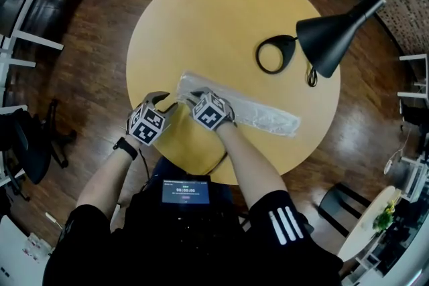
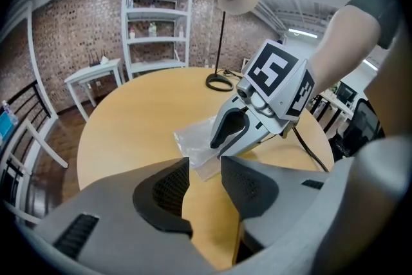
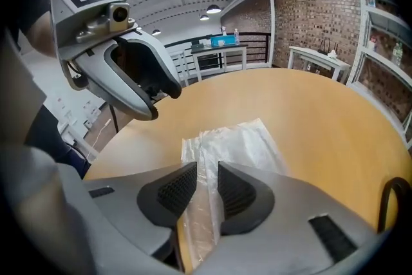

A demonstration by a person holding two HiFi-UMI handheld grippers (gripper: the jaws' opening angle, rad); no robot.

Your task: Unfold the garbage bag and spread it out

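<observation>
The garbage bag [image 1: 258,110] is a clear, folded strip that lies flat on the round yellow table [image 1: 221,10], running from the middle toward the right edge. Its left end [image 3: 238,142] passes between the jaws of my right gripper [image 3: 206,170], which stand a narrow gap apart over a lengthwise fold; the pads do not visibly press it. In the head view my right gripper [image 1: 192,99] is on that end. My left gripper [image 2: 205,167] is open just short of the bag's near corner [image 2: 193,138], with nothing between its jaws, and sits left of the bag's end [image 1: 163,102].
A black desk lamp [image 1: 335,33] leans over the table's right side, its ring base [image 1: 275,53] just behind the bag. White shelving [image 2: 158,22] and a small table stand beyond. A black chair [image 1: 27,144] is on the floor at the left.
</observation>
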